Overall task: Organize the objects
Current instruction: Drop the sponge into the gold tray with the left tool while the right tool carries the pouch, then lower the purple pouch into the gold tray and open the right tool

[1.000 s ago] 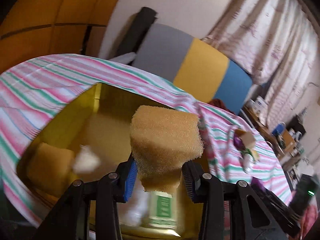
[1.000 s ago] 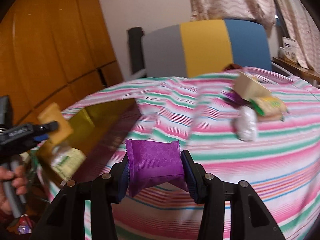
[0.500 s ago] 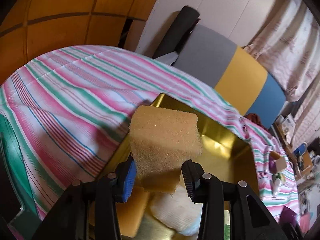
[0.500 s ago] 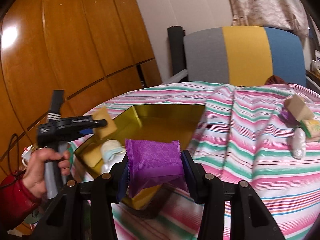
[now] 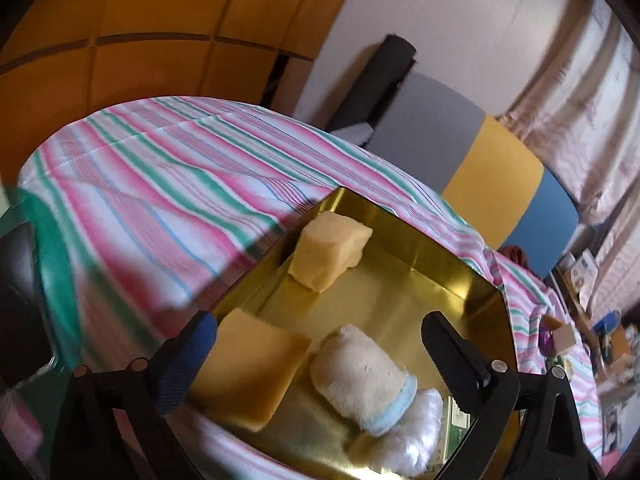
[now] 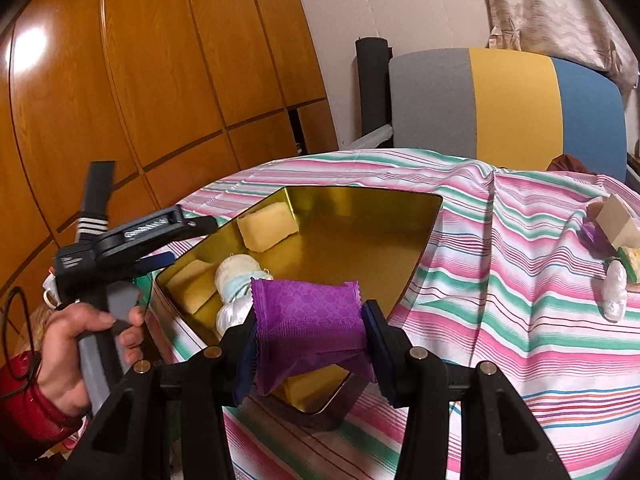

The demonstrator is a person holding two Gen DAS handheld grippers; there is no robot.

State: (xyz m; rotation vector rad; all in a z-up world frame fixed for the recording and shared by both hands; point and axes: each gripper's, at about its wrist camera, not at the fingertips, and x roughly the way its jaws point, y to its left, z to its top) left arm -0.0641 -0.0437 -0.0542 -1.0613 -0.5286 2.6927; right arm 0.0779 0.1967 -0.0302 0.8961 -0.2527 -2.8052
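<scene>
The left tool hangs over the near end of the gold tin, its jaws opening and already spread wide, with nothing pressed between the pads. The sponge block sits apart from that tool, at the tin's far left corner, tilted against the wall. Directly below the spread fingers lie a flat yellow sponge, a rolled white cloth with a pale blue edge and a shiny white packet; a green-printed label shows under the packet, but its writing is too small to read. The right tool grips a purple wrapper between its 2 pads, at a narrow setting, held over the tin's near rim. The wrapper bears a honeycomb pattern and no legible words. In the right wrist view a hand in a red sleeve holds the left tool's handle at the tin's left side; white lettering on that tool's body is blurred. The tin rests on a desk covered with a pink, green and white striped cloth. Well apart, at the cloth's right edge, lies a small cluster: a tan box, a purple item and a white packet.
</scene>
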